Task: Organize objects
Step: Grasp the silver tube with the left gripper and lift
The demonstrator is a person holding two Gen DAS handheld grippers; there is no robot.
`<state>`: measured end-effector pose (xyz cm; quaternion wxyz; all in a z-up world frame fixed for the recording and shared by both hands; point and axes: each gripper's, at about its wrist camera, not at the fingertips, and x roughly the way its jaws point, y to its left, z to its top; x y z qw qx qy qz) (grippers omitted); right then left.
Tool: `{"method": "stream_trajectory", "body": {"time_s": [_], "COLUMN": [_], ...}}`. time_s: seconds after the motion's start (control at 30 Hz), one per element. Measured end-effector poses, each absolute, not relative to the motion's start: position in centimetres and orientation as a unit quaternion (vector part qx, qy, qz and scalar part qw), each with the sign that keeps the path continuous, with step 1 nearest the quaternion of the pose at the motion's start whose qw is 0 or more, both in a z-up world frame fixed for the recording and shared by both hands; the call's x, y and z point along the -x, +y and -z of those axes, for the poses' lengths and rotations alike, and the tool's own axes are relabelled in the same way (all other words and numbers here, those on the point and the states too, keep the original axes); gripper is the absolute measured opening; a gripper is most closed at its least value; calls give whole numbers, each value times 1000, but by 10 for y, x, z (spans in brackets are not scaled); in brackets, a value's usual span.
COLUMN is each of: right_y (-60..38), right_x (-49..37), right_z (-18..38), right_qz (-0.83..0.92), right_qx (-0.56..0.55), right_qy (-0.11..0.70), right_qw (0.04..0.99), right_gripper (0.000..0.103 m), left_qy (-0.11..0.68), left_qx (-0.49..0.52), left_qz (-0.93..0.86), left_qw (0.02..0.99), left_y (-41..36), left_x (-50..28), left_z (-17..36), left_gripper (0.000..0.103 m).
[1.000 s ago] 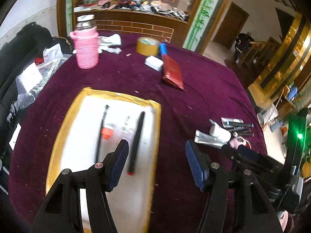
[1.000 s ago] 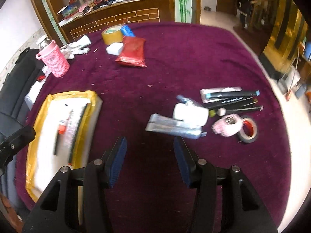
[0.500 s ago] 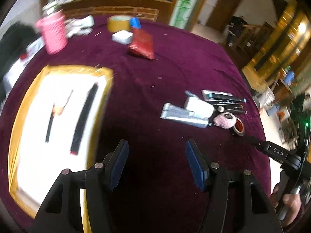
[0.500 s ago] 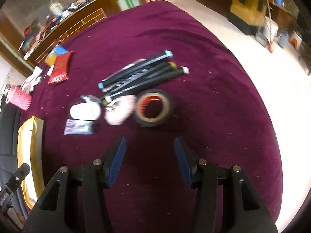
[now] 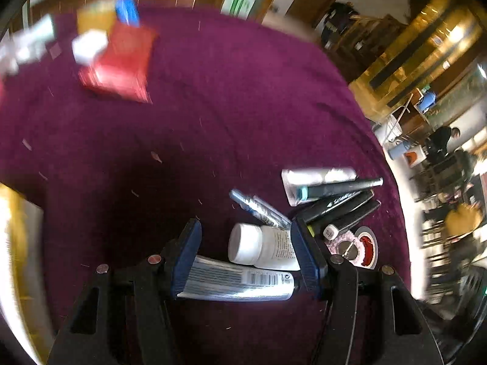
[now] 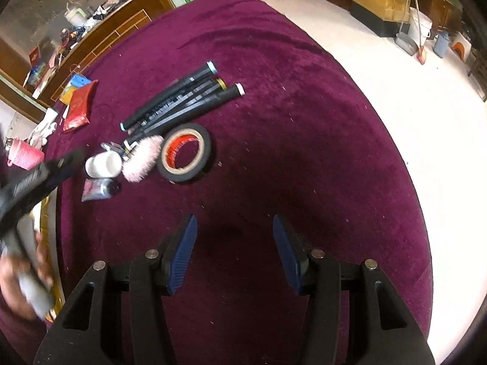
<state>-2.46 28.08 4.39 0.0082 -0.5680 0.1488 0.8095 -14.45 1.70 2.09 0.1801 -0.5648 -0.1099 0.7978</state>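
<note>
Evidently the left gripper (image 5: 245,252) was lined up for a pick: its jaws stood wide apart on either side of the silver tube (image 5: 237,283), which lay crosswise on the purple cloth (image 5: 228,106) with the white bottle (image 5: 261,248) touching it just beyond, and nothing was clamped yet. The markers (image 5: 338,200) and the tape roll (image 6: 185,152) sat bunched beside them, probably awaiting sorting. The right gripper (image 6: 234,249) hung wide and empty over bare cloth, well clear of the pile. Half a second earlier the left gripper had been far short of the tube, with the yellow-edged tray in plain view; now only a blurred sliver of tray (image 5: 12,213) showed
</note>
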Motion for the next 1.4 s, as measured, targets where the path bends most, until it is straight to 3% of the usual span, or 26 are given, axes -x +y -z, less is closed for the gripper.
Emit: {"method": "stream_trajectory", "body": {"time_s": [0.37,0.77,0.97,1.0,1.03,1.07,1.17,1.4], "right_y": [286,287,291,291,291,292,292,279], "right_x": [35,37,35,35,35,34,34,48], "right_z": [-35,-30,-31,-33,-34,-36,-37,-41], "right_qz": [-803,-801,-801,-803,-804,-807,-809,-817], "right_qx": [574,578,576,574,572,570,567,559], "right_qy": [161,156,161,161,159,156,156,137], "right_qw": [-4,-5,-2,-3,-4,-4,-5,-24], "right_gripper": [51,51,51,51,51,51,51,51], "left_qy": [-129,-59,29,36,37,16,-43,-101], "left_qx": [621,593,547,542,537,544,559,534], "left_qz": [-705,-771,-815,-818,-821,-815,-803,-813], "left_qw": [317,223,191,191,192,200,203,209], "left_y": [42,68,100,104,102,93,73,38], "left_x": [63,39,22,22,20,21,29,15], "left_z": [-16,-24,-22,-20,-22,-22,-20,-49], "left_gripper": [56,57,60,55,29,21,21,21]}}
